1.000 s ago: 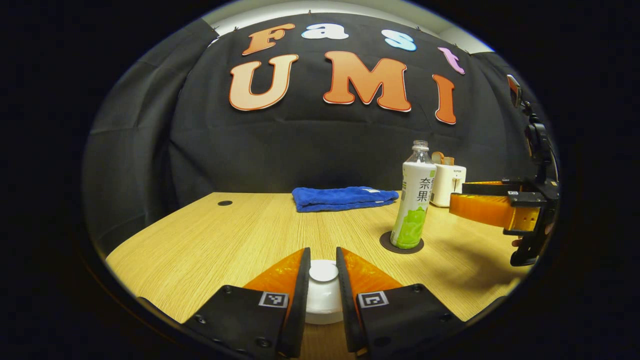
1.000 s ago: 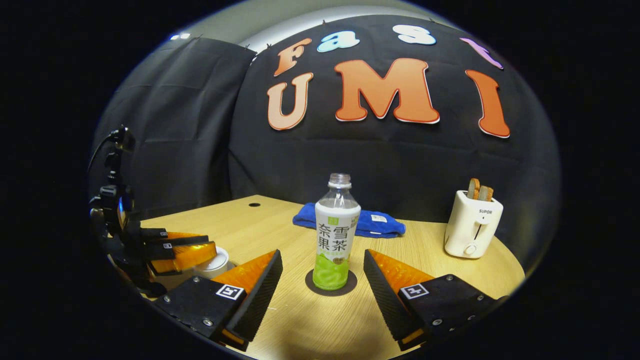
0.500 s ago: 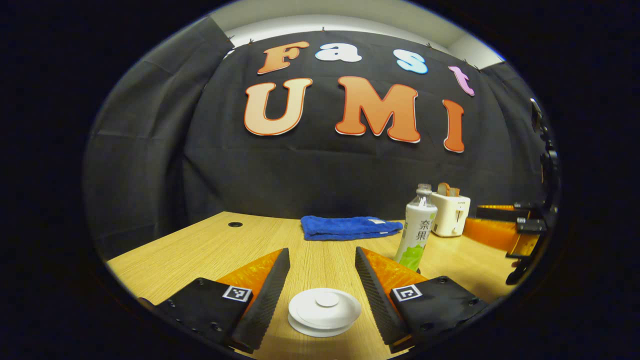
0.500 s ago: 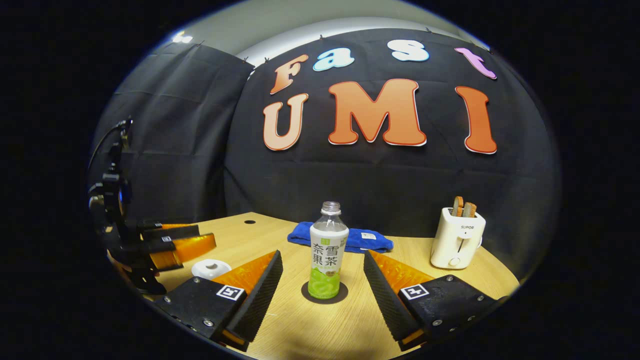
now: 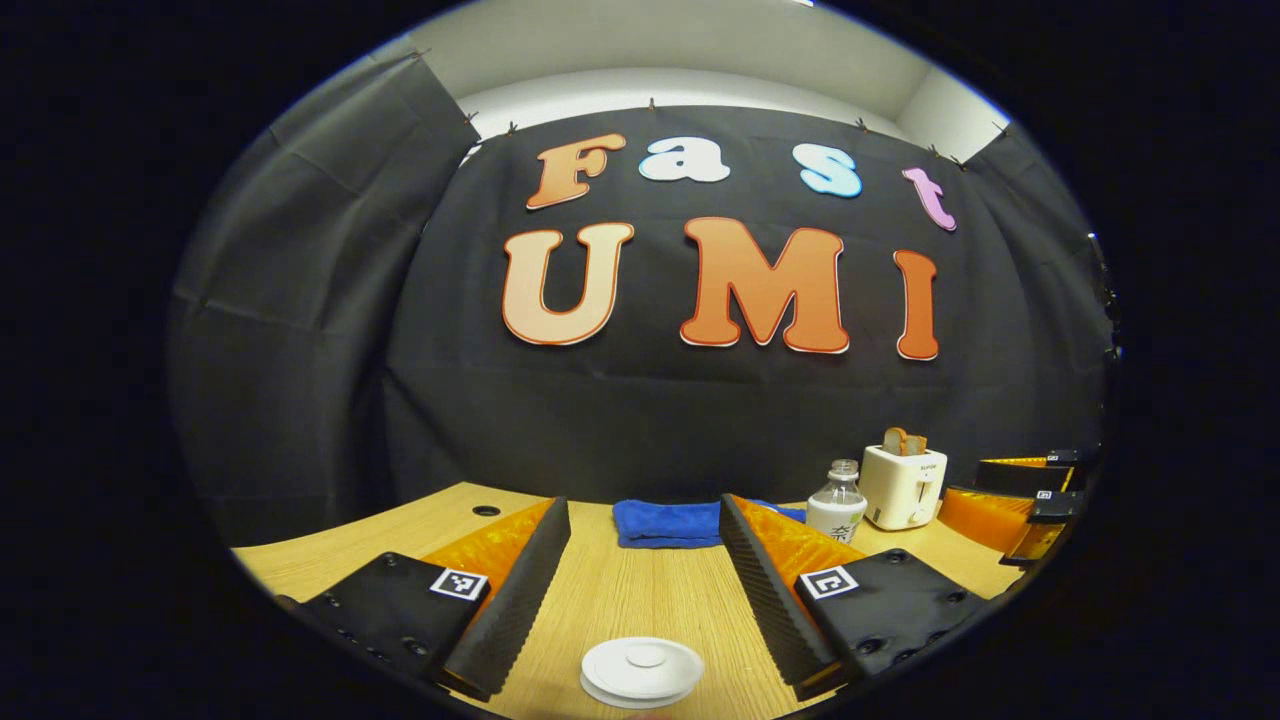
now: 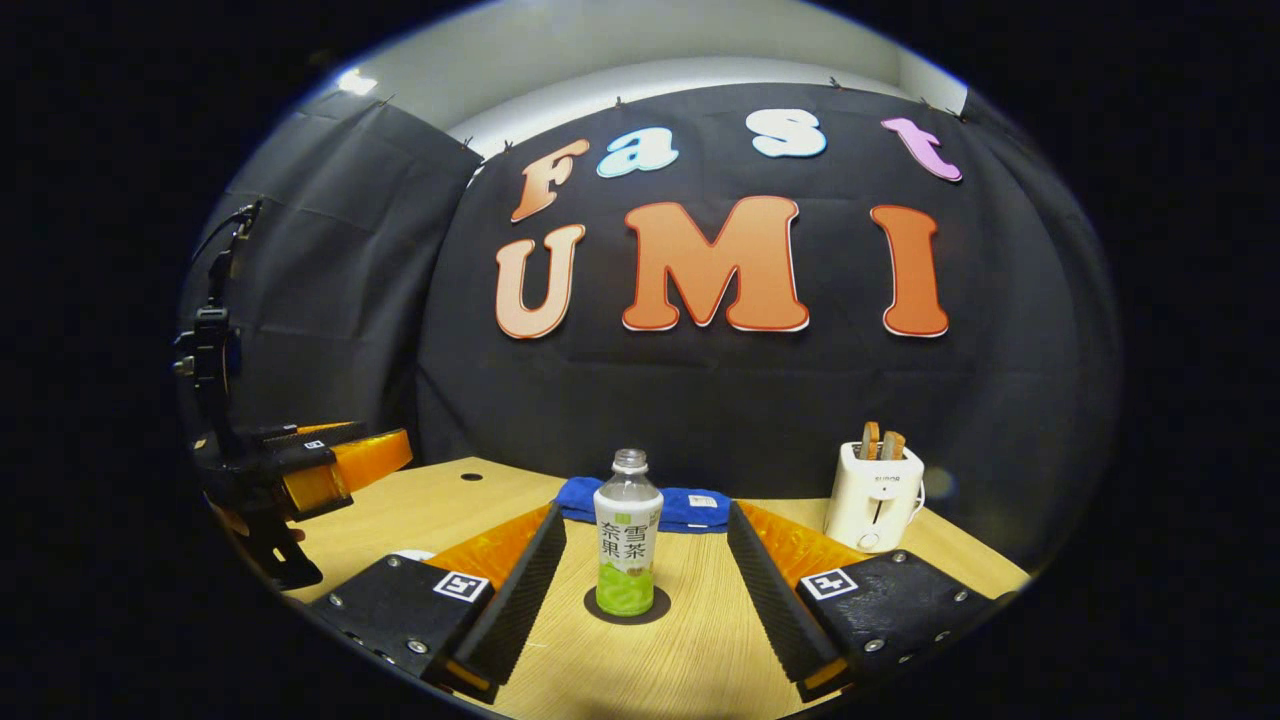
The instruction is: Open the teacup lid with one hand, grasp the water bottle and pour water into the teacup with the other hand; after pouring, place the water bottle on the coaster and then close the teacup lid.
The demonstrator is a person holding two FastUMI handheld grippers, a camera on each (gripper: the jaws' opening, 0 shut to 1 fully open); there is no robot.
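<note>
The water bottle [image 6: 627, 545] is standing upright on its coaster [image 6: 627, 606] at lower centre, and the teacup lid [image 5: 642, 668] is sitting low between the left gripper [image 5: 640, 590]'s released jaws, suggesting the task is finishing. The right gripper [image 6: 646, 595] is hanging released too. A blue towel [image 6: 655, 506] and toaster [image 6: 873, 495] are resting behind on the counter [image 6: 690, 660], obstructing nothing.

The water bottle [image 5: 836, 500] is half hidden behind a finger [image 5: 775, 560].

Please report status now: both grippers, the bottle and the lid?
Left gripper open above closed teacup lid. Right gripper open, water bottle upright on coaster. Nothing in between.
</note>
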